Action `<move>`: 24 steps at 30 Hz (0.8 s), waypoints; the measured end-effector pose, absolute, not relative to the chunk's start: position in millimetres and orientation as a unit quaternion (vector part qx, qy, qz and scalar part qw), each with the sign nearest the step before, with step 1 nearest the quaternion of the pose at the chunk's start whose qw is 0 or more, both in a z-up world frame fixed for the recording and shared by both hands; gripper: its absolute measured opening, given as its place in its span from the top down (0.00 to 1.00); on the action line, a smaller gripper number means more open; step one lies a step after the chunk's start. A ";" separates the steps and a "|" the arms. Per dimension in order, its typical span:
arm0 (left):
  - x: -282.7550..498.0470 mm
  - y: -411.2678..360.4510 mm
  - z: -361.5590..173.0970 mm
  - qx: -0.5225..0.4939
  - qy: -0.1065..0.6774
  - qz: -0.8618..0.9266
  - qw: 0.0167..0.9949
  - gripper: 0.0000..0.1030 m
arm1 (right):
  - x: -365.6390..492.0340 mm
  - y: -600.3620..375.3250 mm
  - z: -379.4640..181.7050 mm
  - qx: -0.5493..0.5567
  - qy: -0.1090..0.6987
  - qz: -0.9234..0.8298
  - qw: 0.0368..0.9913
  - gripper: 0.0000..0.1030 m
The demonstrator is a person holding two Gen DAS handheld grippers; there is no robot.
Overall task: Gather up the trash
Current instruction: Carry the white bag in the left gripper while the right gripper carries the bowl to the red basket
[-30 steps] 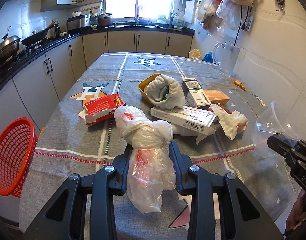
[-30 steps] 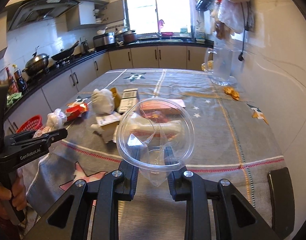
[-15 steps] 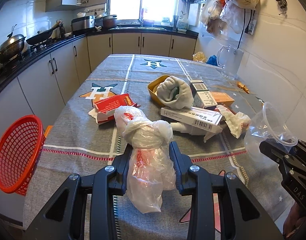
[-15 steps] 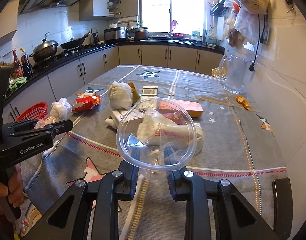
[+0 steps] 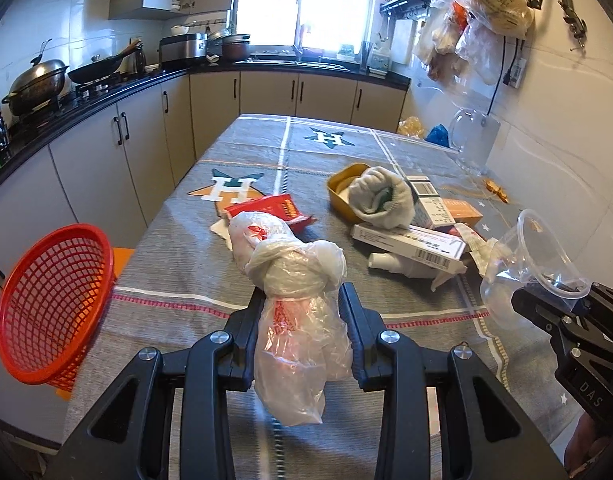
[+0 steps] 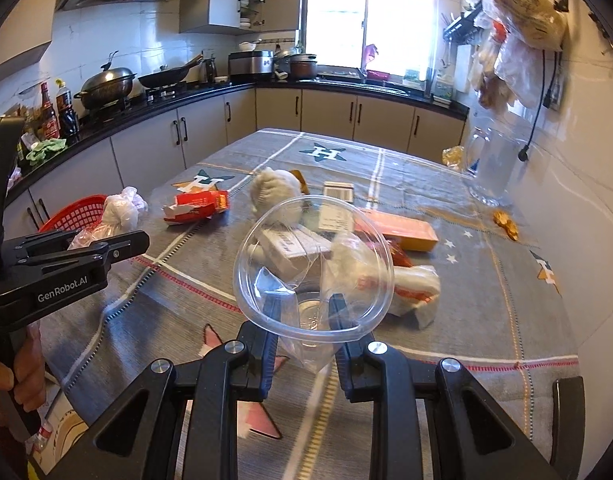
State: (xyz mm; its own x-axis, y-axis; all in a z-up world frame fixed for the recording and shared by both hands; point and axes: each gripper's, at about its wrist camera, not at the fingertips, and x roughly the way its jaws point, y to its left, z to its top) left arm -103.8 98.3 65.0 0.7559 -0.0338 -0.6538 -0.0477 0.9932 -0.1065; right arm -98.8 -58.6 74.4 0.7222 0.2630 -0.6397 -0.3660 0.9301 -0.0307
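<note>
Right now both loads are being carried: the left hand-held gripper (image 5: 300,328) is clenching a knotted plastic bag (image 5: 296,304), the right hand-held gripper (image 6: 302,316) a clear plastic cup (image 6: 312,268). Left of the bag, beside the desk (image 5: 178,264), the red basket (image 5: 50,304) is waiting; both need swinging over it, then releasing.

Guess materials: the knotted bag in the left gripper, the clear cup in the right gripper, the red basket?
Knotted bag: thin translucent plastic film, glossy; it wrinkles, knots and sags between the left gripper.
Clear cup: thin, stiffer transparent plastic, shiny; the boxes show through, and its rim holds shape in the right gripper.
Red basket: probably moulded plastic; uniform open lattice, slight sheen.
</note>
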 end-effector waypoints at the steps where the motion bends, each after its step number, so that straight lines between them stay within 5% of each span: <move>1: -104.7 101.4 65.3 -0.061 0.348 0.006 0.935 0.67 | -99.6 -55.6 75.0 -0.080 0.331 0.172 0.924 0.74; 24: -153.8 254.9 66.2 -0.118 0.325 0.132 0.929 0.67 | -64.2 74.3 95.6 -0.046 0.379 0.358 0.852 0.74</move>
State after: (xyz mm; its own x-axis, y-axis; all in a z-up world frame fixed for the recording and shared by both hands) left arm -153.8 254.9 66.2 0.7542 0.1687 -0.6347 -0.3226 0.9370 -0.1343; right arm -64.2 74.3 95.6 0.4570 0.5757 -0.6780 -0.6451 0.7393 0.1930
